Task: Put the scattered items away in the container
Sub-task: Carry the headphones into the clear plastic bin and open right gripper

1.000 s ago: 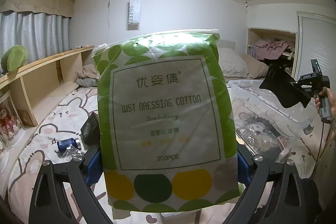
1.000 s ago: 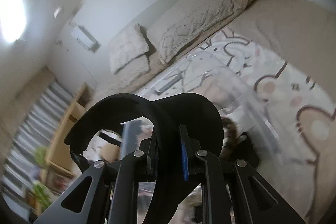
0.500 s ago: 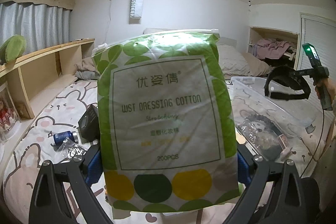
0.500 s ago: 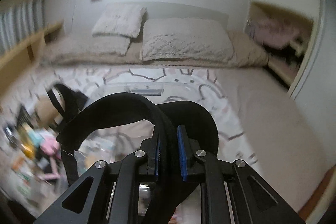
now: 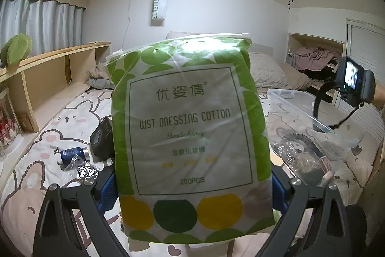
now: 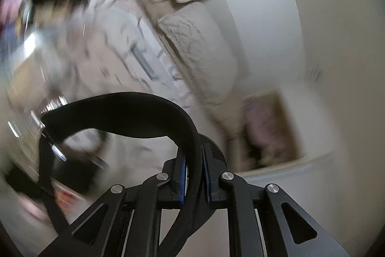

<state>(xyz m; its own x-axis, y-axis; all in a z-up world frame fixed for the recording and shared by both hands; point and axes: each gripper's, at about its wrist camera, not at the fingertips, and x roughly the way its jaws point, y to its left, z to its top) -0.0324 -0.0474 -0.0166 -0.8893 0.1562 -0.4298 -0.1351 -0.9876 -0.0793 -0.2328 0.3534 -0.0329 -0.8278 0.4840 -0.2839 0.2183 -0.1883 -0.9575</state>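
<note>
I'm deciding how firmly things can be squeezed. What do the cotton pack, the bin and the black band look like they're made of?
Cotton pack: thin glossy plastic film, going by its wrinkles and glare, with soft filling. Bin: clear, seemingly rigid plastic; its contents show through the wall. Black band: matte and smoothly curved, perhaps padded fabric or foam; blur leaves it open.

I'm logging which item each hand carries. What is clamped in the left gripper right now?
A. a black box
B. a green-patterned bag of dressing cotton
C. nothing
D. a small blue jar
B: in the left wrist view the bag of dressing cotton stands upright between the left gripper's blue pads, while the blue jar and the black box lie on the bed.
</note>
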